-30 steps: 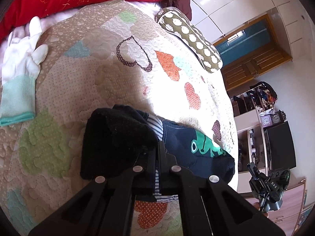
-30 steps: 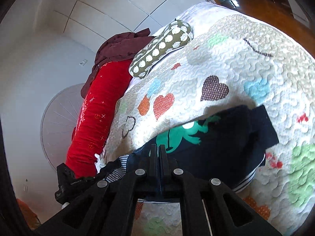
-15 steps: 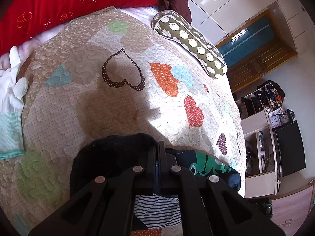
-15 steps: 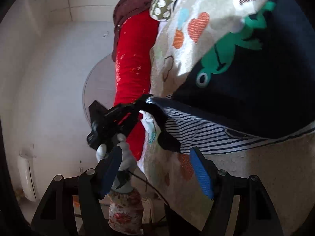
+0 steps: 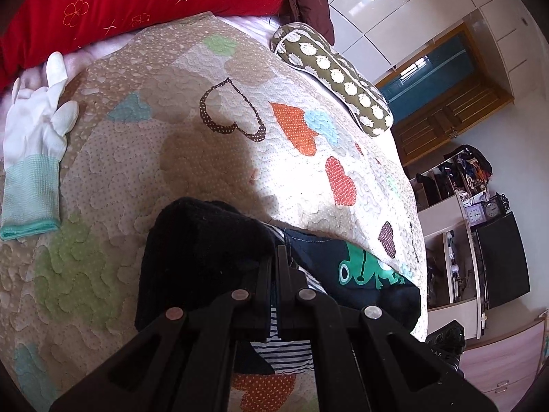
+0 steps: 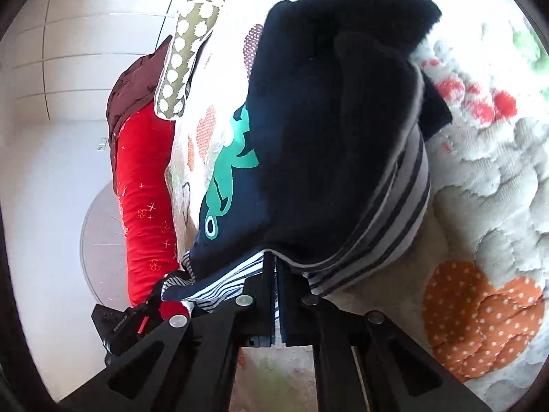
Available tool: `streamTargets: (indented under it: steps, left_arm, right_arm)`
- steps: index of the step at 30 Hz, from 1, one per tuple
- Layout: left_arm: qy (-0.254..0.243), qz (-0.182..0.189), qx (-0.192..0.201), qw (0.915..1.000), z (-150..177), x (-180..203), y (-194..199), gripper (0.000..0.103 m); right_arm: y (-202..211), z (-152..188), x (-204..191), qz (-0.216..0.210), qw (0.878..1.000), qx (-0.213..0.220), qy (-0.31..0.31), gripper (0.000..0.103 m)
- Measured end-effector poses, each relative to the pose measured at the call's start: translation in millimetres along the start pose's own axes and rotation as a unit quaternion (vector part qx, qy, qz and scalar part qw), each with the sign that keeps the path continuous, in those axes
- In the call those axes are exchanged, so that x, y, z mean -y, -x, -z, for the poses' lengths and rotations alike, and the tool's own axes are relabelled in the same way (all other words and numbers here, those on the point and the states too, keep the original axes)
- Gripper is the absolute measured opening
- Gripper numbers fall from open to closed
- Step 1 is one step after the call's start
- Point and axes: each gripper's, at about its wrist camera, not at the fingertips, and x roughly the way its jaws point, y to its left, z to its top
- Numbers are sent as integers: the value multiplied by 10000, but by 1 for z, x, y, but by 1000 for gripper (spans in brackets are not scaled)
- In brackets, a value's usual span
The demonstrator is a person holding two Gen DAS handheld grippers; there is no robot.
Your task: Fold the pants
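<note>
The dark navy pants [image 5: 363, 257] with a green frog print lie bunched on the heart-patterned quilt [image 5: 192, 137], a black fuzzy part [image 5: 202, 257] folded over to the left. My left gripper [image 5: 274, 257] is shut on the fabric where the black part meets the striped lining. In the right wrist view the pants [image 6: 326, 130] fill the middle, with a grey-striped band [image 6: 394, 219] along the lower edge. My right gripper [image 6: 274, 261] is shut on that striped edge. The left gripper's body [image 6: 127, 319] shows at lower left there.
A white glove with a mint cuff [image 5: 34, 151] lies at the quilt's left. A red bolster [image 5: 137, 7] and an olive dotted pillow [image 5: 336, 75] lie at the far side. Shelves and a dark screen [image 5: 497, 267] stand beyond the bed's right edge.
My right gripper opened wide, dropped and rolled, then shut again on the striped edge of the pants. The left gripper stayed shut on the pants, its view swinging away and back.
</note>
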Motion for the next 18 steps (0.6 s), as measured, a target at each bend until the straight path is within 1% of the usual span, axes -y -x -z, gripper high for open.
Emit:
streamTargets:
  steps: [4, 6, 8, 10, 12, 13, 14, 15, 16, 17, 18]
  left_arm:
    - [0, -23, 49, 10000, -11, 3, -1, 1]
    - [6, -66, 42, 10000, -23, 7, -7, 1]
    - [27, -152, 24, 9999, -39, 12, -18, 1]
    - [75, -268, 31, 9996, -55, 16, -30, 1]
    - [40, -395, 69, 9992, -64, 19, -38, 1]
    - [35, -412, 54, 9991, -66, 20, -41, 1]
    - [24, -393, 30, 9992, -67, 20, -44, 1]
    - [-6, -383, 16, 9993, -68, 21, -45, 1]
    - [-38, -397, 12, 9992, -67, 22, -46, 1]
    - [-45, -405, 7, 9992, -66, 21, -47, 1]
    - [-31, -397, 2, 9992, -65, 20, -46, 1]
  right_arm:
    - [9, -6, -32, 164, 9975, 225, 655, 2]
    - [10, -16, -52, 264, 9938, 345, 1023, 2]
    - [5, -33, -74, 422, 9896, 431, 1309, 2]
    - [-8, -55, -96, 456, 9861, 303, 1571, 3]
    - [-13, -61, -114, 434, 9790, 76, 1992, 4]
    - [-15, -55, -122, 405, 9715, -57, 2333, 21]
    - [-13, -45, -125, 376, 9623, -178, 2687, 55]
    - [-14, -34, -128, 405, 9517, -227, 3035, 71]
    - [-12, -23, -128, 479, 9398, -192, 3378, 80]
    - [-11, -12, -127, 639, 9272, -118, 3690, 80]
    - [-14, -5, -125, 888, 9146, -68, 3943, 80]
